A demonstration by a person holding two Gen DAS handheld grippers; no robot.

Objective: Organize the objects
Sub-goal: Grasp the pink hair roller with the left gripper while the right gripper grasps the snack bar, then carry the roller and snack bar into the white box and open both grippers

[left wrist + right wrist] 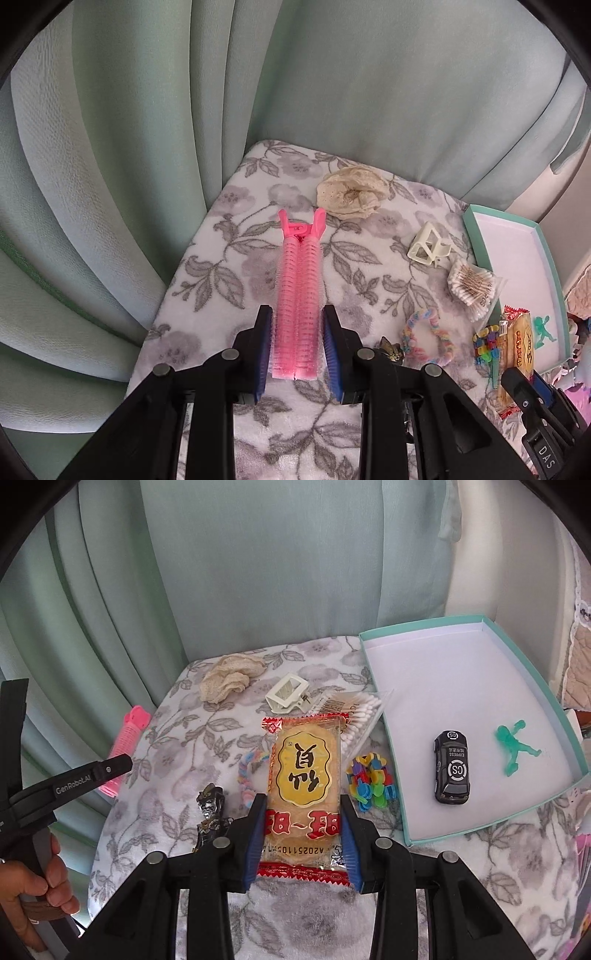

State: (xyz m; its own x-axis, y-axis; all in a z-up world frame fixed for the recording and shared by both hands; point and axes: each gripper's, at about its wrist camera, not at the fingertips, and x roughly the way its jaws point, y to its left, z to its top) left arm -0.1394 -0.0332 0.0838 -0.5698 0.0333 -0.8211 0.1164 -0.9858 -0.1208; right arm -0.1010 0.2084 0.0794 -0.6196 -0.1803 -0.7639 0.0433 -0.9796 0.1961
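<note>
The left tool grips a pink hair roller clip by its near end, the clip pointing toward 12 o'clock over the floral blanket. The right tool is clamped on a rice cracker packet; the teal box lid lies at its 2 o'clock, holding a toy car and a green figurine. Risks: the long clip may pivot or slip from so short a hold, and the slick packet could slide out or its cracker snap under pressure.
</note>
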